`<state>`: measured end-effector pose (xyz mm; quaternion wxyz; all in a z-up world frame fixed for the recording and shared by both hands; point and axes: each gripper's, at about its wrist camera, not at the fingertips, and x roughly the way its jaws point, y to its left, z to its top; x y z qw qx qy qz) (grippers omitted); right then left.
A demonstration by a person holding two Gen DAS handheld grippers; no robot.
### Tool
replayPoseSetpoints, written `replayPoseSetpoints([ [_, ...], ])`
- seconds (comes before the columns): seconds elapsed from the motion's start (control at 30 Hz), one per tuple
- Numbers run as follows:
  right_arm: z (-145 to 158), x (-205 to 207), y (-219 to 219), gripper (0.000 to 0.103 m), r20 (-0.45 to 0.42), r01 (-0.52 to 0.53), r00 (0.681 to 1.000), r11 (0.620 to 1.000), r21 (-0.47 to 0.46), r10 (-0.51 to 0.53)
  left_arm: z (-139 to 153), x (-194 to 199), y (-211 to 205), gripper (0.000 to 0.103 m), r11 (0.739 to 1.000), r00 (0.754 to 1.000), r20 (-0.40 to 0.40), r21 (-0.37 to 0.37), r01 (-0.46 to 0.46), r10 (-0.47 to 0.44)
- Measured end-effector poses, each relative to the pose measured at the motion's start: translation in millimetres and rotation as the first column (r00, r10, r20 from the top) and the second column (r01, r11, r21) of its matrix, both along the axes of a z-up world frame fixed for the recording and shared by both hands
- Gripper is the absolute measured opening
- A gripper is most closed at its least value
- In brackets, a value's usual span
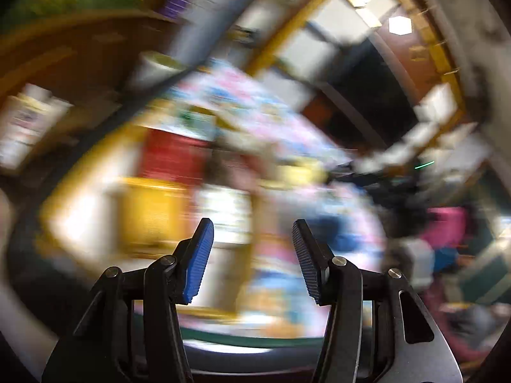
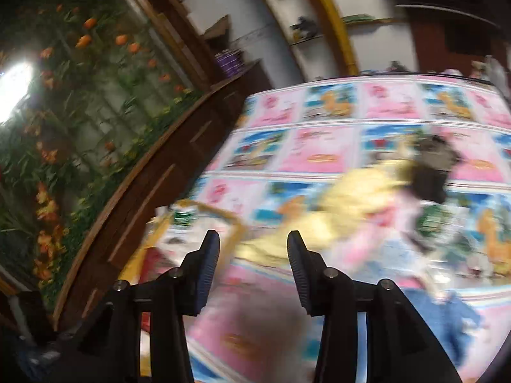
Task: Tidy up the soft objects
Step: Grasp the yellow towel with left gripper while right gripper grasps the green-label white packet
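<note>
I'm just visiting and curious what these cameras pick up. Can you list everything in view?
Patterned bedsheet: one, pink and blue cartoon panels, covering the bed.
Yellow soft item: one, blurred, lying on the sheet.
Dark soft item: one, blackish, blurred, beyond the yellow one.
Floral curtain: one, green with orange flowers, left.
Wooden cabinet: one, brown, beside the bed.
Left gripper: open, empty, blue pads.
Right gripper: open, empty.

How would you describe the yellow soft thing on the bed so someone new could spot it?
Start at the bed sheet with pink and blue cartoon squares, seen from the right wrist. Ahead of the right gripper, slightly right, lies a pale yellow soft item, blurred. It is the only plain yellow thing there; the dark item lies beyond it.
</note>
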<state>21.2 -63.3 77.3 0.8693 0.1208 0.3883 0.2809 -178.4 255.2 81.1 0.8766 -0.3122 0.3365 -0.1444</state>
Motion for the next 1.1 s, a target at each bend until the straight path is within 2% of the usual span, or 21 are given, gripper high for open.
replayPoseSetpoints([
  [0.03, -5.9, 0.5, -18.9, 0.044, 0.004, 0.043, 0.999, 0.999, -0.027, -0.043, 2.1, 5.9, -10.8, 0.05, 0.998, 0.999, 0.003, -0.024, 0.051, -0.051],
  [0.07, -13.8, 1.3, -38.0, 0.044, 0.005, 0.088, 0.996, 0.995, -0.051, -0.088, 5.6, 13.1, -26.4, 0.05, 0.995, 0.995, 0.004, -0.013, 0.103, -0.103],
  [0.13, -23.7, 3.2, -61.1, 0.044, -0.008, 0.133, 0.991, 0.989, -0.064, -0.133, 14.8, 30.5, -64.9, 0.05, 0.981, 0.984, -0.021, 0.082, 0.178, -0.177],
  [0.2, -32.7, 3.8, -82.3, 0.044, -0.024, 0.163, 0.986, 0.986, -0.039, -0.164, 22.8, 48.6, -95.3, 0.05, 0.959, 0.979, -0.054, 0.195, 0.204, -0.197],
  [0.27, -38.2, 8.2, -97.7, 0.044, -0.021, 0.188, 0.982, 0.982, -0.024, -0.189, 32.9, 73.0, -123.6, 0.05, 0.926, 0.977, -0.064, 0.313, 0.212, -0.203],
  [0.43, -44.3, 11.0, -121.6, 0.045, 0.05, 0.22, 0.974, 0.975, -0.002, -0.22, 35.7, 138.8, -171.6, 0.05, 0.86, 0.978, -0.096, 0.465, 0.209, -0.186],
  [0.5, -48.9, 10.4, -131.3, 0.045, 0.056, 0.222, 0.973, 0.975, 0.015, -0.223, 28.9, 171.6, -192.3, 0.05, 0.818, 0.976, -0.117, 0.532, 0.22, -0.186],
  [0.57, -52.5, 12.5, -141.7, 0.045, 0.025, 0.223, 0.974, 0.974, 0.046, -0.224, 19.3, 202.2, -209.7, 0.05, 0.778, 0.968, -0.135, 0.577, 0.249, -0.21],
  [0.63, -53.8, 14.6, -152.7, 0.044, -0.006, 0.23, 0.973, 0.968, 0.1, -0.231, 8.4, 234.5, -229.0, 0.05, 0.711, 0.963, -0.142, 0.651, 0.265, -0.229],
  [0.77, -53.4, 16.9, -170.2, 0.045, -0.04, 0.279, 0.96, 0.947, 0.157, -0.276, -13.5, 280.0, -248.0, 0.054, 0.644, 0.963, -0.137, 0.72, 0.258, -0.232],
  [0.9, -56.0, 22.4, -183.2, 0.045, -0.084, 0.313, 0.95, 0.928, 0.201, -0.302, -44.6, 311.4, -255.8, 0.054, 0.619, 0.95, -0.214, 0.721, 0.312, -0.229],
  [0.93, -56.5, 22.4, -186.0, 0.045, -0.09, 0.32, 0.947, 0.924, 0.208, -0.308, -54.1, 316.0, -258.3, 0.063, 0.597, 0.948, -0.231, 0.736, 0.319, -0.221],
  [0.97, -57.2, 23.0, -187.7, 0.045, -0.095, 0.325, 0.946, 0.922, 0.212, -0.311, -62.3, 317.8, -261.4, 0.078, 0.574, 0.945, -0.245, 0.751, 0.327, -0.217],
  [1.0, -57.4, 23.6, -188.4, 0.045, -0.098, 0.327, 0.945, 0.921, 0.214, -0.313, -69.5, 319.8, -263.9, 0.08, 0.557, 0.941, -0.265, 0.758, 0.339, -0.211],
  [1.03, -57.4, 23.3, -189.0, 0.045, -0.099, 0.329, 0.944, 0.92, 0.214, -0.315, -73.5, 320.2, -264.4, 0.084, 0.549, 0.943, -0.267, 0.767, 0.333, -0.198],
  [1.07, -57.5, 23.1, -189.0, 0.045, -0.098, 0.333, 0.943, 0.92, 0.209, -0.319, -71.3, 320.3, -261.8, 0.083, 0.565, 0.949, -0.257, 0.762, 0.317, -0.186],
  [1.1, -57.4, 22.9, -188.8, 0.045, -0.097, 0.334, 0.942, 0.92, 0.203, -0.321, -72.0, 323.9, -257.5, 0.081, 0.59, 0.943, -0.292, 0.737, 0.329, -0.161],
])
